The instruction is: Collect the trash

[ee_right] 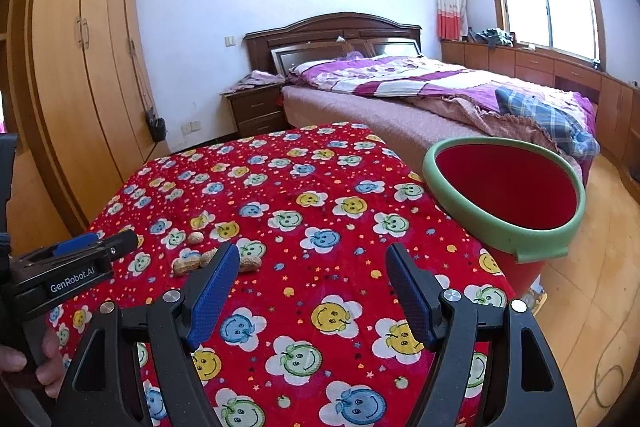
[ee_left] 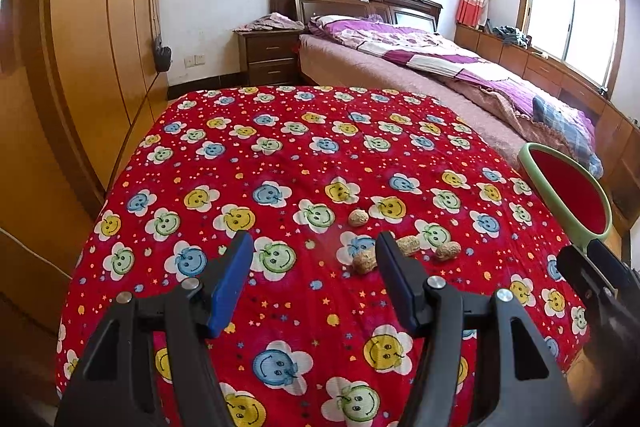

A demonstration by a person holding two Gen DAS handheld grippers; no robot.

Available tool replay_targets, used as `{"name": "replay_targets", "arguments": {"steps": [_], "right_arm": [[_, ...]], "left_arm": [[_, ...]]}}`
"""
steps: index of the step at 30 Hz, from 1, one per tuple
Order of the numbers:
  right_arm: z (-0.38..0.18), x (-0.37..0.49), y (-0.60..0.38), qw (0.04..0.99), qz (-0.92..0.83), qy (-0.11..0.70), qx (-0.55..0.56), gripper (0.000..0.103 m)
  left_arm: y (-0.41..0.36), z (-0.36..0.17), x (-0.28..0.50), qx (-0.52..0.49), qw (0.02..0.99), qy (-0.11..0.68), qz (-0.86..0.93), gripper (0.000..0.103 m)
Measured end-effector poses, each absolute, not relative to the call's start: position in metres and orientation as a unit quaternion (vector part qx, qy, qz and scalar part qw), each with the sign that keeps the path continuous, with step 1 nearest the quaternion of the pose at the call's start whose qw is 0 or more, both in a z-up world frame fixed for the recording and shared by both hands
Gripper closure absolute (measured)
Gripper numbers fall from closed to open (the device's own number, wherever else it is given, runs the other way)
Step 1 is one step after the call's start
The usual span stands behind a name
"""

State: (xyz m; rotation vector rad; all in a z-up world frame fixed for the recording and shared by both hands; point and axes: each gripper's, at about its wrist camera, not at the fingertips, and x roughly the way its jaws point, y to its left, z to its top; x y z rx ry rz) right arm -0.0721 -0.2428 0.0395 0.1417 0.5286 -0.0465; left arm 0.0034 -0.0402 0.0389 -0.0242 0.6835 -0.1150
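Several peanut shells lie on a table with a red smiley-flower cloth (ee_left: 280, 163): one (ee_left: 357, 217) farther off, one (ee_left: 365, 262) nearest, one (ee_left: 409, 245) half hidden behind my left gripper's right finger, one (ee_left: 448, 251) to the right. My left gripper (ee_left: 314, 247) is open and empty, just above and left of them. In the right wrist view the shells (ee_right: 186, 265) (ee_right: 195, 237) (ee_right: 251, 263) lie ahead left of my right gripper (ee_right: 312, 259), which is open and empty above the cloth (ee_right: 320, 187). A red bin with a green rim (ee_right: 502, 241) stands at the table's right edge, also in the left wrist view (ee_left: 548, 195).
A bed with purple bedding (ee_right: 400, 79) stands beyond the table, a nightstand (ee_right: 256, 109) beside it. A wooden wardrobe (ee_right: 76, 67) runs along the left wall. Low cabinets (ee_right: 560, 75) line the window wall. Wood floor (ee_right: 600, 267) lies right of the bin.
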Motion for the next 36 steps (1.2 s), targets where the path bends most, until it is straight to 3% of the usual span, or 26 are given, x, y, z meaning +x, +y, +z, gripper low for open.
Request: {"name": "replay_targets", "arguments": {"steps": [36], "right_arm": [[0.0375, -0.0722, -0.2431, 0.961, -0.018, 0.265, 0.071, 0.026]], "left_arm": [[-0.039, 0.04, 0.0035, -0.013, 0.941, 0.335, -0.054, 0.04]]}}
